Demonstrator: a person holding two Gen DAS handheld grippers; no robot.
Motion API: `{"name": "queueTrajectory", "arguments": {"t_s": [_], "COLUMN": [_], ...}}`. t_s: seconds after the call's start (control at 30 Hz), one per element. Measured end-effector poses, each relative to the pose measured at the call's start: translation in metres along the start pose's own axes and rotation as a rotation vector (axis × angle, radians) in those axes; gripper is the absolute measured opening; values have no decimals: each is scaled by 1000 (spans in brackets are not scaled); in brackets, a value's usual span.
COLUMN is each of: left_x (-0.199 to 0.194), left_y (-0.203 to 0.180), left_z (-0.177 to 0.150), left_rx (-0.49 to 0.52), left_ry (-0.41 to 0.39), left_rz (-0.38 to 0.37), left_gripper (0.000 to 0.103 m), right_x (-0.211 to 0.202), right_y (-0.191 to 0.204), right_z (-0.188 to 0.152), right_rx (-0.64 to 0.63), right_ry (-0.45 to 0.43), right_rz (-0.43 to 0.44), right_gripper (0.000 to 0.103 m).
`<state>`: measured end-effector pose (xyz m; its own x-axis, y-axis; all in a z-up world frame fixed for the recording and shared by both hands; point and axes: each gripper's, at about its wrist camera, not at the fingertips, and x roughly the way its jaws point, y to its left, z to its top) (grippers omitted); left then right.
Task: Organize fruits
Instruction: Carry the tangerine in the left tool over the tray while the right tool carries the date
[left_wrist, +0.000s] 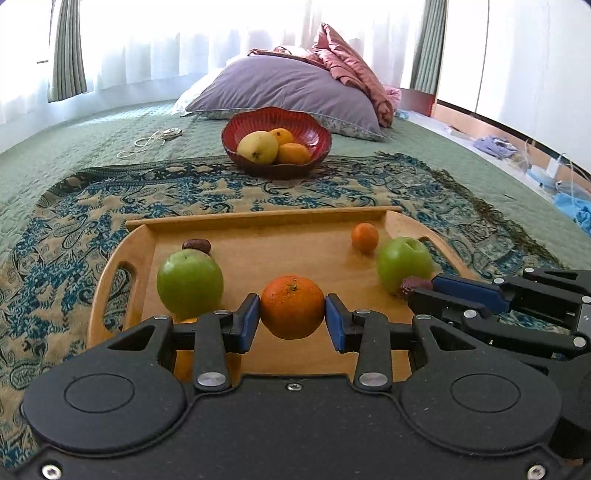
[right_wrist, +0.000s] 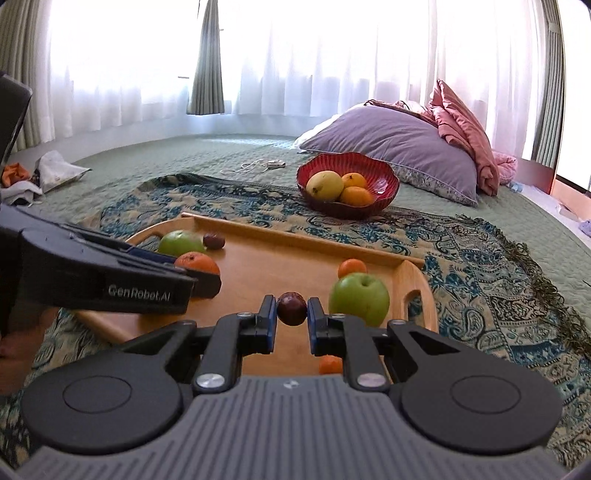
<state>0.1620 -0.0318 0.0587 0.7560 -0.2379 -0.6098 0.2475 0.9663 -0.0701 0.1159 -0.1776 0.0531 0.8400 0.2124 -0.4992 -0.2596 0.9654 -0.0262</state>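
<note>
Wooden tray (left_wrist: 258, 221), two cut-out handles, set on a patterned blue and beige throw (left_wrist: 55, 229) over a green quilted bedspread (left_wrist: 92, 129). Left gripper (left_wrist: 292, 309): blue pads pressed to either side of a large orange (left_wrist: 292, 306), which sits at the near middle of the tray. Right gripper (right_wrist: 292, 309): pads clamped on a small dark reddish-brown fruit (right_wrist: 292, 308), a date or similar, near the tray's right end; from the left wrist view this gripper (left_wrist: 410, 290) enters from the right with the brown fruit at its tip. Green apple (left_wrist: 190, 283), left part of the tray, just beside the left gripper's finger. Second green apple (left_wrist: 404, 263), right part of the tray, close by the right gripper. Second small brown fruit (left_wrist: 197, 245), behind the left apple, near the far rim. Small orange (left_wrist: 365, 237), far right corner region of the tray. Another small orange (right_wrist: 330, 364), near edge of the tray, partly hidden under the right gripper. Red ribbed bowl (left_wrist: 317, 127), beyond the tray on the throw, holding one yellow fruit (left_wrist: 257, 147) and two oranges (left_wrist: 293, 153). Purple pillow (left_wrist: 288, 88) behind the bowl, with pink bedding (left_wrist: 354, 66) heaped on it. White cord (left_wrist: 147, 142) on the bedspread at left.
</note>
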Motion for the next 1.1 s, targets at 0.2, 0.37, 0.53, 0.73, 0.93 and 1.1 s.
{"name": "queueTrajectory", "arguments": {"t_s": [0.2, 0.37, 0.53, 0.73, 0.93, 1.1], "left_x": [24, 41, 47, 51, 51, 46], "left_y": [4, 4, 2, 0, -3, -6], "left_z": [2, -1, -4, -5, -7, -13], "left_rx": [2, 3, 19, 20, 32, 38], "left_ry": [19, 44, 43, 43, 39, 38], "left_rz": [33, 44, 44, 36, 35, 25], "left_gripper": [37, 37, 37, 37, 37, 37], "right_x": [23, 38, 51, 57, 62, 64], "right_y": [-4, -7, -11, -12, -13, -15], "right_z": [4, 3, -2, -4, -5, -6], "right_rx": [18, 29, 63, 78, 82, 91], "right_ry": [23, 44, 73, 85, 95, 100], "right_rz": [-4, -11, -8, -9, -14, -19], "right_gripper": [21, 21, 21, 21, 21, 21]}}
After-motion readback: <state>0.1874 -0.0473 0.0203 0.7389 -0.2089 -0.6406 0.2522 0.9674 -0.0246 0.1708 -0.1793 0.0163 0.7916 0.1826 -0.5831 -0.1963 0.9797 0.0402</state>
